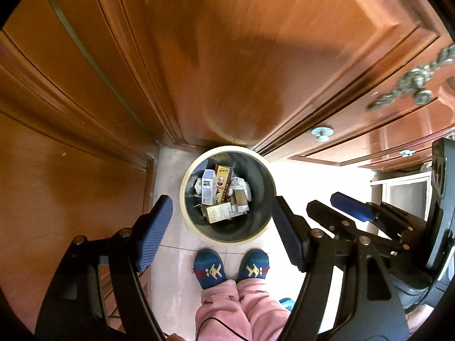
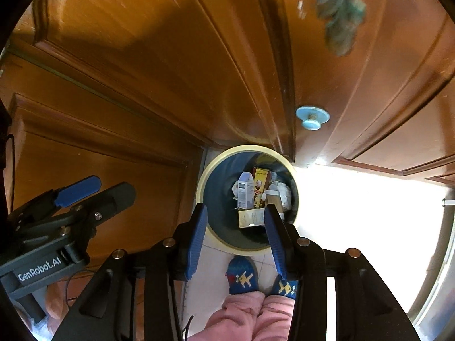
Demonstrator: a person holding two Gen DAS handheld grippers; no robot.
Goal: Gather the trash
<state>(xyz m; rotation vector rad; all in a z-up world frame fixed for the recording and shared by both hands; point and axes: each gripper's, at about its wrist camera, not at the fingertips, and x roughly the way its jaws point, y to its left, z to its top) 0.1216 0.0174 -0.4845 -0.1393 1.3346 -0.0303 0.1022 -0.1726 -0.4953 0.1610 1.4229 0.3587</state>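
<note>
A round bin with a cream rim (image 1: pixel 186 216) stands on the floor below me, against a wooden cabinet. It also shows in the right wrist view (image 2: pixel 206 176). Inside lie several cartons and papers (image 1: pixel 220 196), among them a white carton (image 2: pixel 246 190) and a yellow-brown box (image 2: pixel 260 187). My left gripper (image 1: pixel 223 228) is open and empty, high above the bin. My right gripper (image 2: pixel 234 234) is open and empty, also above the bin, and shows at the right of the left wrist view (image 1: pixel 338 209).
Wooden cabinet doors (image 1: pixel 199 56) surround the bin at the back and left. A blue knob (image 2: pixel 312 118) sits on a door at right. The person's feet in blue slippers (image 1: pixel 209 267) stand just in front of the bin. Bright tiled floor (image 2: pixel 355 213) lies to the right.
</note>
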